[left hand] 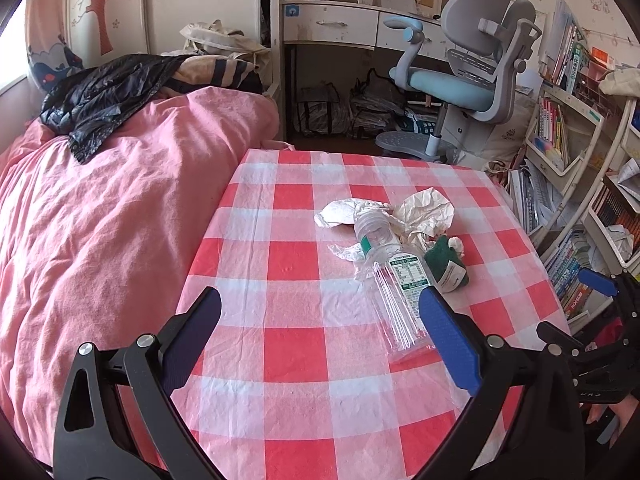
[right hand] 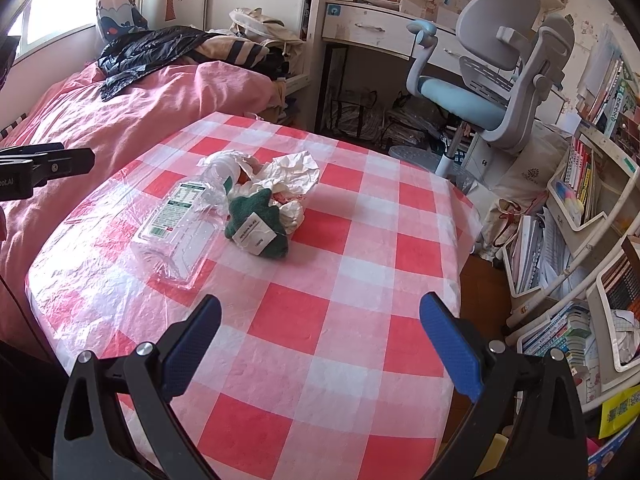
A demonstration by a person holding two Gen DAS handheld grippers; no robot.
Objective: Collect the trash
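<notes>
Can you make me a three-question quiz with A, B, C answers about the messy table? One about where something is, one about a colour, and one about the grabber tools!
1. Where does the clear plastic bottle lie?
A. on the checked tablecloth
B. on the bed
C. on the chair

2. What colour is the small crumpled packet with a white label?
A. yellow
B. dark green
C. purple

3. How do the left tool and right tool stand?
A. both open
B. both shut
C. one holding paper

Answers: 1 A, it lies flat on the red-and-white cloth. 2 B, it looks dark green. 3 A, each tool's jaws are wide apart, empty.
</notes>
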